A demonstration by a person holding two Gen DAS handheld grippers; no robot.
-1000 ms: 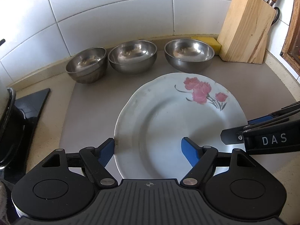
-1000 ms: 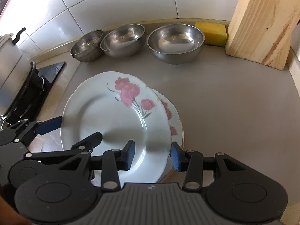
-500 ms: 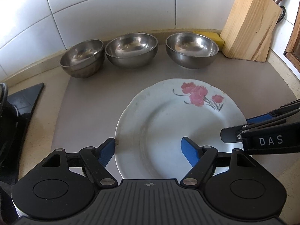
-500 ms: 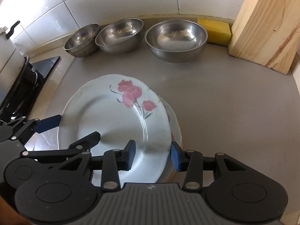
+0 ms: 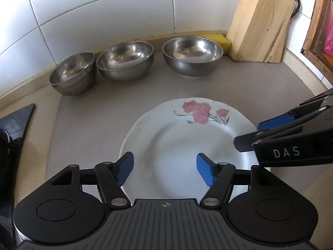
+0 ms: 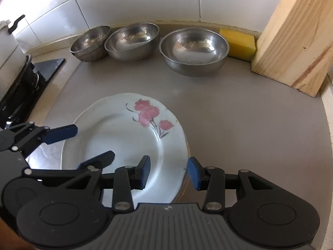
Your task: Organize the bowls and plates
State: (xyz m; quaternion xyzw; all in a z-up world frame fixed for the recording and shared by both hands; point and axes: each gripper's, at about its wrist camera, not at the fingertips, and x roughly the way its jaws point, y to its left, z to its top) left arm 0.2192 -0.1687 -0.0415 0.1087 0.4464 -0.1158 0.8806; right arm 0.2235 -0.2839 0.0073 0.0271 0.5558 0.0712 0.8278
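Plates: at least two; a white plate [image 6: 116, 143] with pink flowers lies on top of another whose brownish rim [image 6: 185, 179] just shows under its right edge. How many more lie beneath cannot be told.
Plate position: on the grey mat [image 6: 239, 125] of the worktop [image 5: 27, 156], near its front, well apart from the bowls.
Bowls: three steel bowls in a row along the tiled wall: small bowl [image 5: 72, 73] at left, middle bowl [image 5: 124, 60] just beside it, large bowl [image 5: 192, 55] a little apart at right.
Other things: one yellow sponge [image 6: 239, 43] between the large bowl and one wooden knife block [image 6: 295, 39]; a black hob [image 6: 49, 68] at far left.
Left claw [image 5: 164, 168]: jaws wide apart and just been closing; the plate's left rim lies between the blue pads, neither pad seen pressing on it.
Right claw [image 6: 168, 174]: jaws set narrowly, straddling the right rim of the plate stack; the left pad is over the top plate, the right pad outside the rim; contact cannot be told.
Pose: both claws point steeply down at the stack from opposite sides, left claw over the plate's left edge, right claw over its right edge.
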